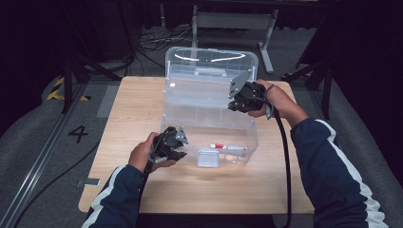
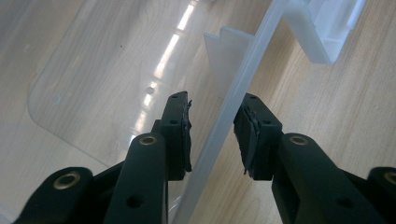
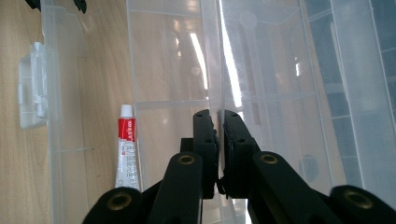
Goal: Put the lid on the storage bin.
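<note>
Clear plastic storage box (image 1: pixel 209 128) sits mid-table on the wooden table (image 1: pixel 119 180), lid (image 1: pixel 211 61) swung up and standing behind it. Left gripper (image 1: pixel 177 146) at the box's front-left corner: in the left gripper view its jaws straddle the front wall's rim (image 2: pixel 233 107), one pad inside the box, one outside, with daylight on both sides, so part-open and not clamping. Right gripper (image 1: pixel 233 102) up at the box's right rear, near the inner tray (image 1: pixel 199 90); in the right gripper view the jaws are pinched nearly together on a thin clear plastic edge (image 3: pixel 219 70) running straight up between the pads. Looks like a tray wall or divider, but with clear plastic layered on clear plastic I can't say which part exactly. A small red-and-white tube (image 1: pixel 223 147) lies flat on the box floor along the front wall, cap end toward the left; it also shows left of the right gripper's jaws (image 3: pixel 127 149). White latch (image 1: pixel 208 159) hangs on the outside of the front wall, just beside the tube.
</note>
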